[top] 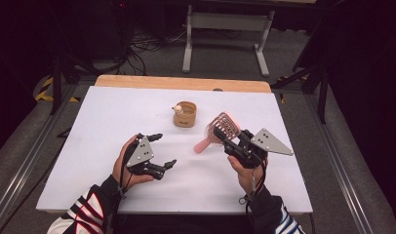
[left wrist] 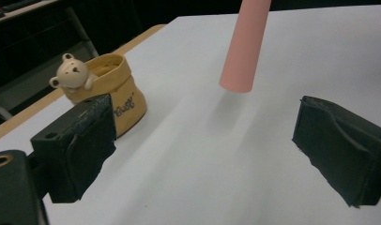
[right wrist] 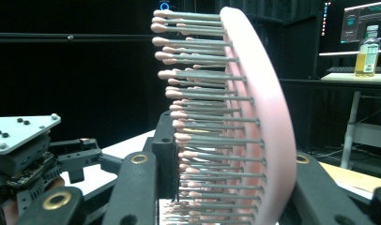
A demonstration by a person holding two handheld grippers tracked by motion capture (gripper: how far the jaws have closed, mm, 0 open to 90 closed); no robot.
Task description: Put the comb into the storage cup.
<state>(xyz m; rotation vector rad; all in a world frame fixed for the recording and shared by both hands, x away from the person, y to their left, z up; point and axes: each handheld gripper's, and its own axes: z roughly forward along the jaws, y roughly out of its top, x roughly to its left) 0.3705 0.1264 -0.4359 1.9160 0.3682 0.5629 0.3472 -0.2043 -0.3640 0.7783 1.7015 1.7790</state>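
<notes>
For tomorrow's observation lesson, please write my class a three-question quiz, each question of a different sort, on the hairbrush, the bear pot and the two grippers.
1. Which gripper holds the pink hairbrush?
2. True or false: the left gripper grips the brush's handle.
3. The tan pot has on its rim: A) a bear figure, B) a spoon, C) a lid.

Key:
1. The right gripper, shut on the brush's head, bristles against one jaw.
2. False. Its jaws stand open and hold nothing; the handle's end is beyond them, off the white table.
3. A, the small bear.
</notes>
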